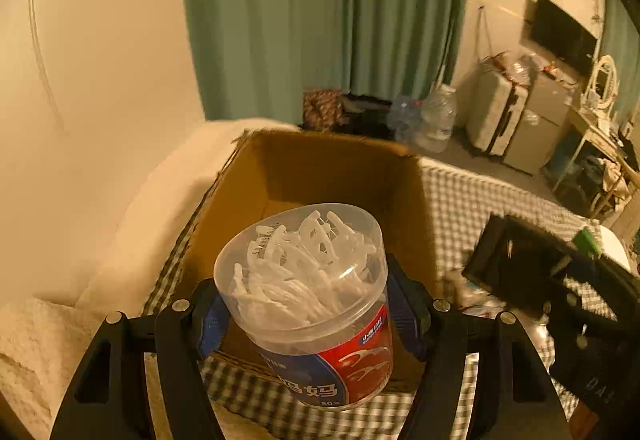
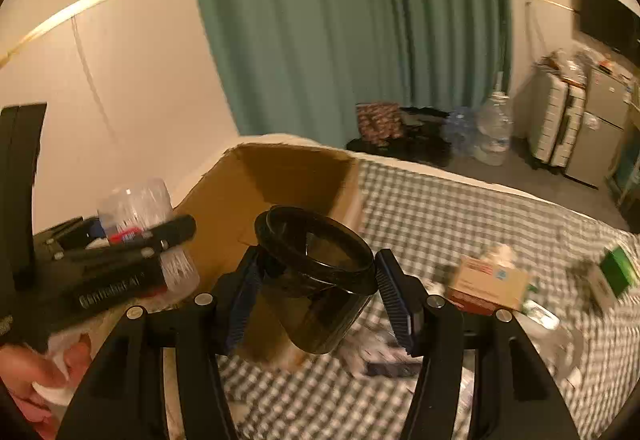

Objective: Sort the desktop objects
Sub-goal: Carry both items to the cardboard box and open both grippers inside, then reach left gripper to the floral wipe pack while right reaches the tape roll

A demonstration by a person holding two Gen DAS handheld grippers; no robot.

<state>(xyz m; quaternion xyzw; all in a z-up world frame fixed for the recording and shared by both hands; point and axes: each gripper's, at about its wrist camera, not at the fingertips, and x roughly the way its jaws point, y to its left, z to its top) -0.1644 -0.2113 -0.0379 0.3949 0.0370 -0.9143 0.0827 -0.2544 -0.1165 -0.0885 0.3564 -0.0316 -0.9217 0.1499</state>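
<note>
The left gripper [image 1: 308,314] clamps a clear tub of floss picks [image 1: 308,296] between its blue pads, the tub's long axis standing up and leaning slightly away from the camera. The cardboard box [image 1: 420,200] lies straight ahead of these fingers and below the tub, its open mouth facing up, so the tub hangs over the box's near edge.

The right gripper [image 2: 316,296] grips a dark tinted cup [image 2: 320,280] by its sides, rim tilted toward the box. From this hand the cardboard box [image 2: 224,216] sits ahead and to the left, with the left gripper [image 2: 120,264] nearer to it.

The left hand appears better placed to drop first; the right would have to cross leftward over the box's wall. Other small items lie on the checked cloth [image 2: 440,208], well to the right of the box.
</note>
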